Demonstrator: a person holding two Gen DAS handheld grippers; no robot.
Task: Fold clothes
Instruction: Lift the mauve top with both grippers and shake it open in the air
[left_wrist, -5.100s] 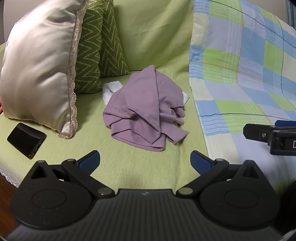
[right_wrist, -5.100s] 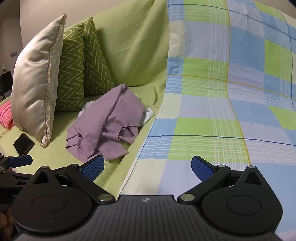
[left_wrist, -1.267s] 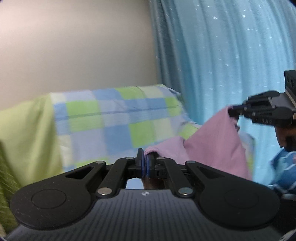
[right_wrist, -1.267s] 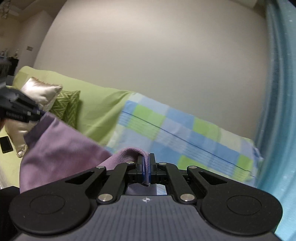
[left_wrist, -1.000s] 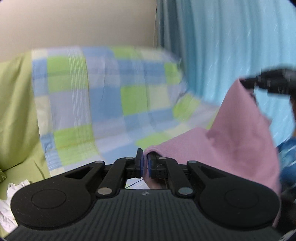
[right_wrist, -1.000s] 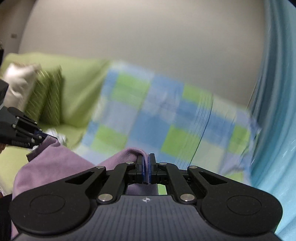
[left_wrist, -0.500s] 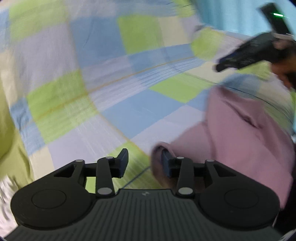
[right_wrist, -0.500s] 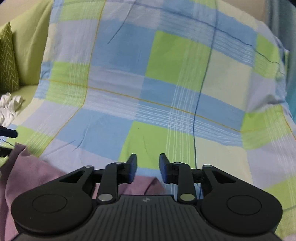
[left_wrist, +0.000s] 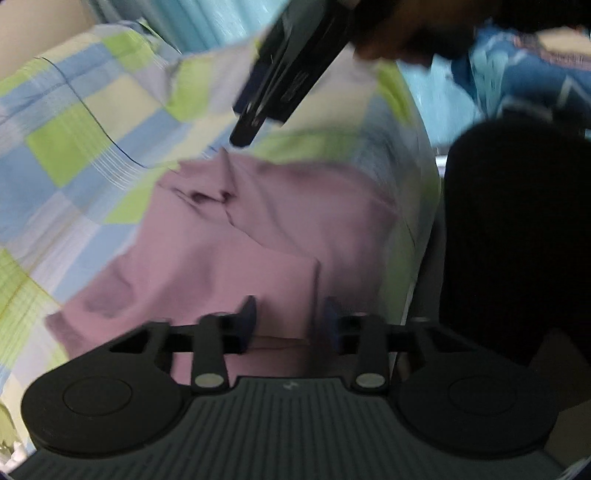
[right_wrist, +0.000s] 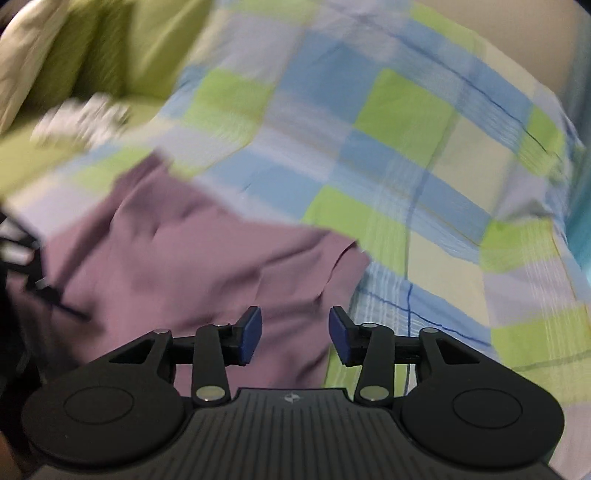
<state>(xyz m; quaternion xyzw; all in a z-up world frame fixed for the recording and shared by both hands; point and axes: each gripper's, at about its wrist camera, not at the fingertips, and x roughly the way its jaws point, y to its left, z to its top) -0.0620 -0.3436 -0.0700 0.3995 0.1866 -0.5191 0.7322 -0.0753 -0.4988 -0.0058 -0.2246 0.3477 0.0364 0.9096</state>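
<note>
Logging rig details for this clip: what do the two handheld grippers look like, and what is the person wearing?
Both the left gripper and right gripper are matte black, with a ribbed body, two round discs, silver pivot screws and blue finger pads. A blue patterned sleeve shows in the left wrist view.

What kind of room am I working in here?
Most likely a living room at home: a sofa under a green cover and a checked blue-and-green sheet, a pale cushion at its end, and a light blue curtain behind. The purple garment lies on the sheet.
</note>
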